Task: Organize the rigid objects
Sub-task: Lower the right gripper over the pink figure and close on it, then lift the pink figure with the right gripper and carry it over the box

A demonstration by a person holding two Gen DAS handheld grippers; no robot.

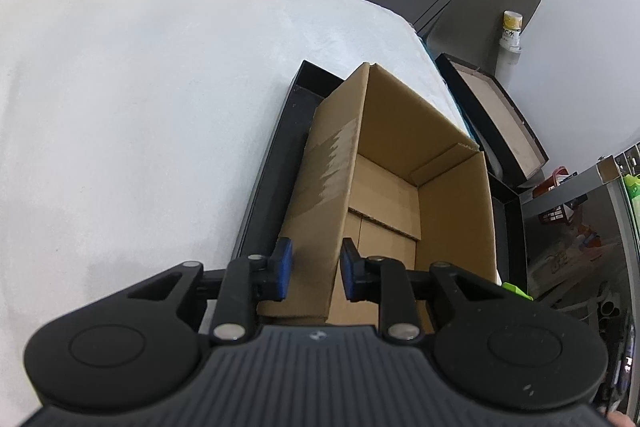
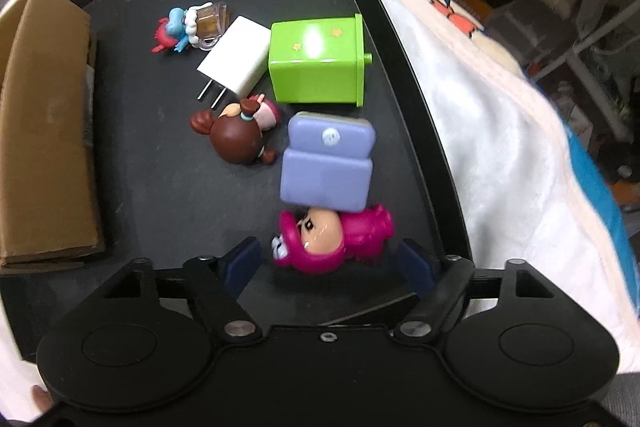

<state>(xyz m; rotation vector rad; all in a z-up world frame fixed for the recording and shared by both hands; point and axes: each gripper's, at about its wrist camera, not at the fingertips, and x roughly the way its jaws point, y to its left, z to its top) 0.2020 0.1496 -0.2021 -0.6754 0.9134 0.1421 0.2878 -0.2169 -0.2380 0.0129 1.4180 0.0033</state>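
Observation:
In the right wrist view, several small toys lie on a black tray [image 2: 160, 187]: a pink figurine [image 2: 332, 239], a purple toy sofa [image 2: 326, 167], a brown-haired doll [image 2: 240, 139], a white charger plug [image 2: 238, 59], a green toy bin [image 2: 316, 63] and a small blue and red figure [image 2: 176, 27]. My right gripper [image 2: 330, 267] is open, its jaws either side of the pink figurine, apart from it. In the left wrist view, my left gripper [image 1: 316, 269] is open astride the left wall of an empty cardboard box [image 1: 400, 187], which stands on the black tray [image 1: 272, 163].
The cardboard box [image 2: 44, 131] stands at the tray's left in the right wrist view. A white blanket [image 2: 500, 147] lies right of the tray. A white surface [image 1: 140, 107] spreads left of the tray. A black lid [image 1: 500, 115] leans beyond the table's right edge.

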